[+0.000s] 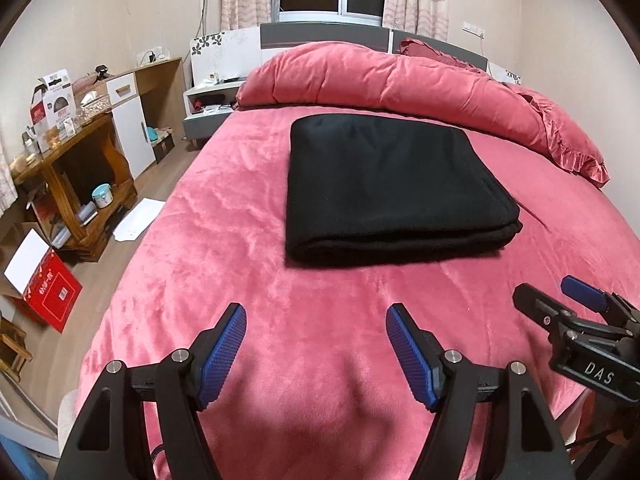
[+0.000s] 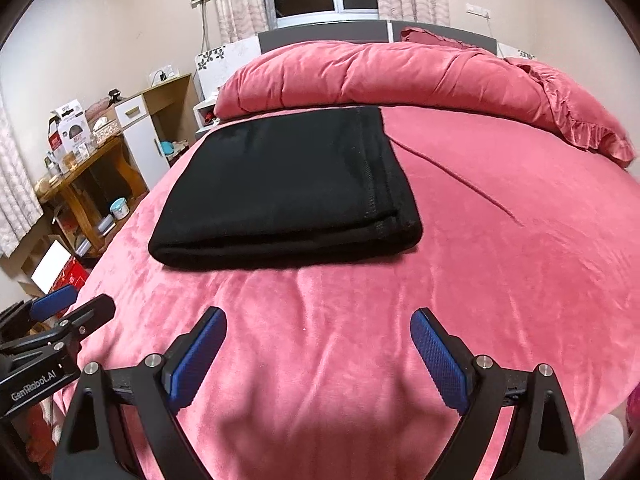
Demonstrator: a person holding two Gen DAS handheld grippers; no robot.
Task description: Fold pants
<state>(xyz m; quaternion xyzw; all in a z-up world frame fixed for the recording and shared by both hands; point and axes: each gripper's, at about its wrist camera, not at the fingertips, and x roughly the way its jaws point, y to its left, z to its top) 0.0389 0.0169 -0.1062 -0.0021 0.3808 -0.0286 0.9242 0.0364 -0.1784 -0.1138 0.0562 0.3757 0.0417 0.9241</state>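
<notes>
1. Clearly, from the left wrist view, we see the pants (image 1: 394,188) lying as a compact black rectangle on the pink bed (image 1: 224,264), well ahead of us and short of the rolled duvet (image 1: 380,80) at the headboard. The thick stacked edge faces us, which suggests several layers already laid over one another; we judge the folding done or nearly so.

2. In the same view our left gripper (image 1: 316,354) has its jaws spread wide with nothing between the blue pads (image 1: 224,356), only bare bedspread beneath. It hangs apart from the pants, tilted down toward the bed. The right gripper (image 1: 568,300) shows at the right edge, also clear of the cloth.

3. From the right wrist view, the pants (image 2: 280,188) sit ahead and to the left, their hemmed edges lined up along the right side, a neat stack that needs no holding.

4. Here our right gripper (image 2: 318,354) is likewise spread wide and empty, apart from the pants. The left gripper (image 2: 68,308) appears at the lower left. With both empty and off the cloth, we reckon only a final check or smoothing remains.
</notes>
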